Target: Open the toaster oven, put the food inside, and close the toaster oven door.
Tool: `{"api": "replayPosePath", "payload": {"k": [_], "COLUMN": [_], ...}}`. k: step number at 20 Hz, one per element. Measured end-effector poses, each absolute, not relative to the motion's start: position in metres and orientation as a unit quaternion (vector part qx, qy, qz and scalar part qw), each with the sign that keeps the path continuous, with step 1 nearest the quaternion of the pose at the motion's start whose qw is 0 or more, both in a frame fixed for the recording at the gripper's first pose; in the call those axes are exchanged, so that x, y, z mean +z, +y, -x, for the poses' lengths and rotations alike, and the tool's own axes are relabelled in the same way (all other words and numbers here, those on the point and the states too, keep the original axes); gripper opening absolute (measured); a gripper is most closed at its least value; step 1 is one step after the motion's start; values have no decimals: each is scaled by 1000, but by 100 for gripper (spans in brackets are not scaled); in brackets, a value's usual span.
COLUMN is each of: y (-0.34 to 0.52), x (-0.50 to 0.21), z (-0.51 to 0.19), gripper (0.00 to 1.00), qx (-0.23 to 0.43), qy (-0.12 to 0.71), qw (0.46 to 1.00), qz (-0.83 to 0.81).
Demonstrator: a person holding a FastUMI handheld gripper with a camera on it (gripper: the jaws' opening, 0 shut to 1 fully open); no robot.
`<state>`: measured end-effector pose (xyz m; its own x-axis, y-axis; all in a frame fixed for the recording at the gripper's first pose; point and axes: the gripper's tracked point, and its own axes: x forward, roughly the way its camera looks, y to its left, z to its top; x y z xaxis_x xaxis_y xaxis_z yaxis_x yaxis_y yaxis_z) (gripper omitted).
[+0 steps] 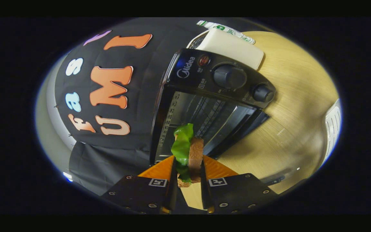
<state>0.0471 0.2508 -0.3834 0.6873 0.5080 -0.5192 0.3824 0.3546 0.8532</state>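
Note:
My gripper (188, 162) is shut on a sandwich (195, 154) of brown bread with a green lettuce leaf (182, 145), held upright between both fingers. Just ahead of the fingers stands the black toaster oven (211, 103) with its door (246, 127) folded down open. Its metal cavity with the wire rack (204, 116) shows behind the sandwich. Two round knobs (230, 76) sit on the control panel along one side. The view is rolled, so the oven looks tipped on its side.
The oven rests on a light wooden table (295, 106). A cream-coloured box (233, 48) and a white, green-printed packet (227, 30) lie beside the oven's knob side. A white slatted object (333, 125) sits at the table's far side. Black cloth hangs behind.

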Motion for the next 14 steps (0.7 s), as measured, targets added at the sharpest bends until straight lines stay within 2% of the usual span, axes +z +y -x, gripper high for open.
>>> {"api": "replayPosePath", "payload": {"k": [14], "y": [258], "x": [-414], "z": [-112], "gripper": [32], "qx": [7], "qy": [325], "qw": [732], "qz": [-599]}}
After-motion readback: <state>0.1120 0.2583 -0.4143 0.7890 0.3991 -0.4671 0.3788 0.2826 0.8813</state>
